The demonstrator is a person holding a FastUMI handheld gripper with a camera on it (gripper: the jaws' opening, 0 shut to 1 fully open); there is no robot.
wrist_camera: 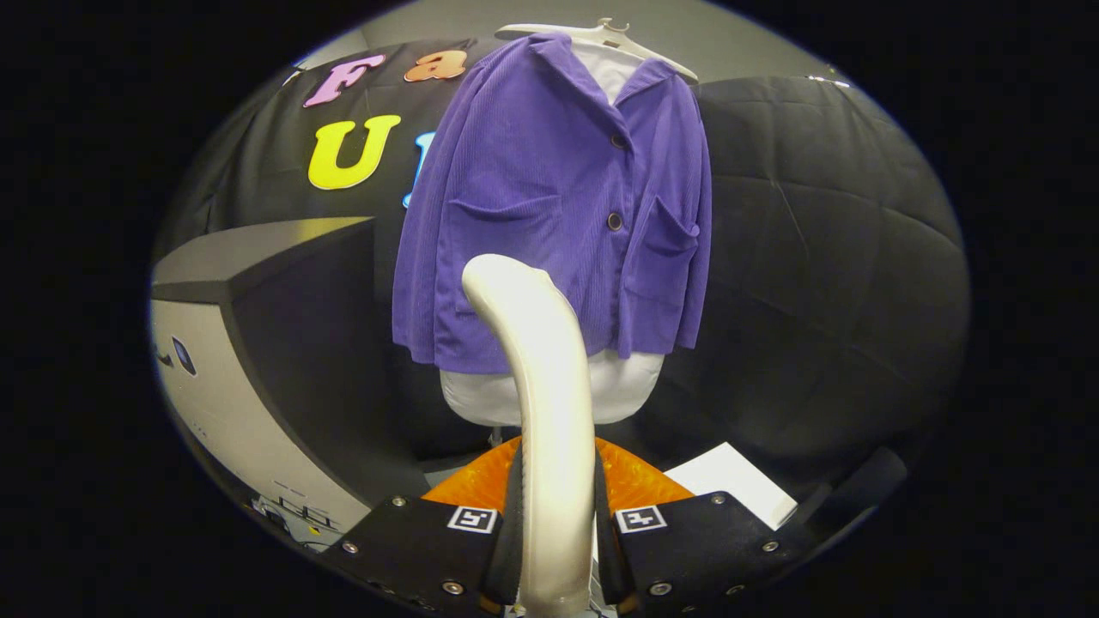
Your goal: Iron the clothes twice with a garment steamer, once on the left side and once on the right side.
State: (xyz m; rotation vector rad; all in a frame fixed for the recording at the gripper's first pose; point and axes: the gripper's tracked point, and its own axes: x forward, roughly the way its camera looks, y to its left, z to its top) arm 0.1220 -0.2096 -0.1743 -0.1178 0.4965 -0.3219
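Jaws of the gripper (556, 549) pinching one steamer handle (537, 386), one purple jacket (558, 197) beyond — two buttons (dark), one hanger (601, 34)

A recording booth: black cloth wall (824, 257) behind a hung jacket (549, 197).

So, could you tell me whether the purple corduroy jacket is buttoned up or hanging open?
Buttoned: the purple corduroy jacket hangs closed, fronts overlapping at two dark buttons.
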